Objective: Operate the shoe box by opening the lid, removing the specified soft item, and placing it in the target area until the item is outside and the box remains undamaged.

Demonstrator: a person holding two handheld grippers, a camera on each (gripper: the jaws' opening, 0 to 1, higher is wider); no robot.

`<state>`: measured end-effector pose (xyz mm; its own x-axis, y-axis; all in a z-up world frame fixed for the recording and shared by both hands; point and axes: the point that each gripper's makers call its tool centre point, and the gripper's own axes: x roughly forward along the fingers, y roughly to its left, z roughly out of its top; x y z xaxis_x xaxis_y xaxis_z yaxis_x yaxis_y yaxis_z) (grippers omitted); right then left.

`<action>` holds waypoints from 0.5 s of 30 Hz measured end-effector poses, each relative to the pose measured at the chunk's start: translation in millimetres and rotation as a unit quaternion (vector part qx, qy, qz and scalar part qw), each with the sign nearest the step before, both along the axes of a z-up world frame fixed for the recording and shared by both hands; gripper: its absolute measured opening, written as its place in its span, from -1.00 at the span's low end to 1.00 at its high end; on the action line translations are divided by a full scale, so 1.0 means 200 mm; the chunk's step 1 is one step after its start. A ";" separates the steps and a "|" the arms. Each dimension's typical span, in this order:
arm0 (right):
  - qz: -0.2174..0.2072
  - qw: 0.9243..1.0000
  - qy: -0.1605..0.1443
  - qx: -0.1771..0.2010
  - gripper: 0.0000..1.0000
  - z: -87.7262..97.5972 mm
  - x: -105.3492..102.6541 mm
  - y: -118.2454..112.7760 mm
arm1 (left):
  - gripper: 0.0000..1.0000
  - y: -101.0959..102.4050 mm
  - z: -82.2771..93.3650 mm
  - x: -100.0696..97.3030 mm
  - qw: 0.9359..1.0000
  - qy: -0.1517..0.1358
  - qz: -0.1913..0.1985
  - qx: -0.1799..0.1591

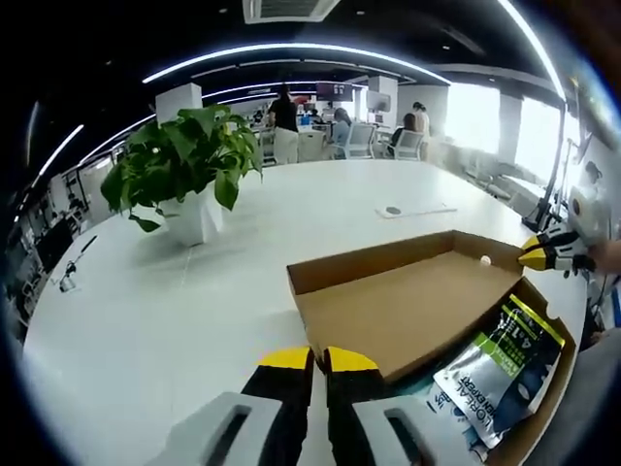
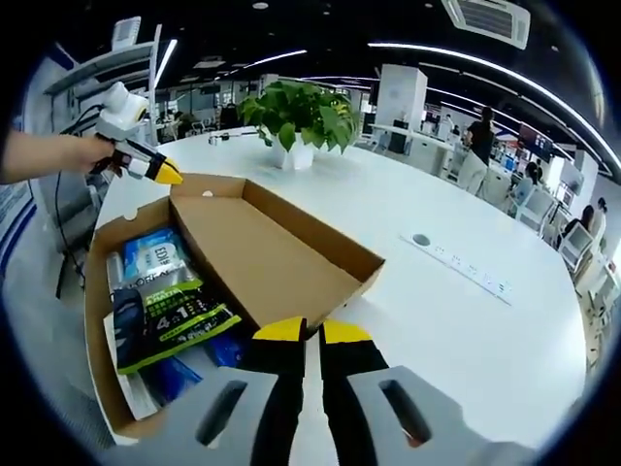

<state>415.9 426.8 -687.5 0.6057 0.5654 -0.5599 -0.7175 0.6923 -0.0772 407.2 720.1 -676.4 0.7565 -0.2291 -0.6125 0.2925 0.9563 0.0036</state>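
Observation:
An open brown cardboard shoe box (image 1: 539,408) (image 2: 97,320) lies on the white table, its lid (image 1: 408,301) (image 2: 262,252) folded out flat beside it. Inside lie soft packets: a dark green and lime one (image 1: 514,340) (image 2: 165,316) on top, and silvery blue ones (image 1: 471,388) (image 2: 150,257). My left gripper (image 1: 318,361) (image 2: 167,177) is shut, with nothing seen between its jaws, at one end of the lid's fold. At the other end my right gripper (image 2: 315,332) (image 1: 532,257) is shut too, just at the lid's corner.
A potted green plant (image 1: 184,165) (image 2: 301,112) stands on the table (image 1: 146,320) (image 2: 466,340) beyond the box. A flat socket strip (image 1: 412,210) (image 2: 466,264) lies on the tabletop. A hand (image 2: 68,153) holds the left gripper. People and chairs (image 1: 349,136) are far behind.

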 end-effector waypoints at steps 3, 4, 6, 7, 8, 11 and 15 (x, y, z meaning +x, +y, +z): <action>-0.004 1.000 0.006 0.002 -0.94 0.00 0.00 0.00 | -0.92 0.00 0.00 0.00 1.000 0.000 -0.002 0.004; -0.005 1.000 0.008 0.003 -0.93 0.00 0.00 0.00 | -0.92 0.00 0.00 0.00 1.000 0.000 -0.002 0.003; -0.009 1.000 0.012 0.006 -0.93 0.00 0.00 0.00 | -0.92 0.00 0.00 0.00 1.000 0.002 -0.001 0.001; -0.010 1.000 0.012 0.006 -0.93 0.00 0.00 0.00 | -0.92 0.00 0.00 0.00 1.000 0.002 -0.001 0.001; -0.011 1.000 0.013 0.007 -0.93 0.00 0.00 0.00 | -0.92 0.00 0.00 0.00 1.000 0.003 0.000 0.000; -0.014 1.000 0.014 0.007 -0.92 0.00 0.00 0.00 | -0.92 0.00 0.00 0.00 1.000 0.006 -0.001 0.001; -0.014 1.000 0.016 0.005 -0.90 0.00 -0.01 0.00 | -0.91 0.00 -0.01 0.00 1.000 0.007 -0.003 0.004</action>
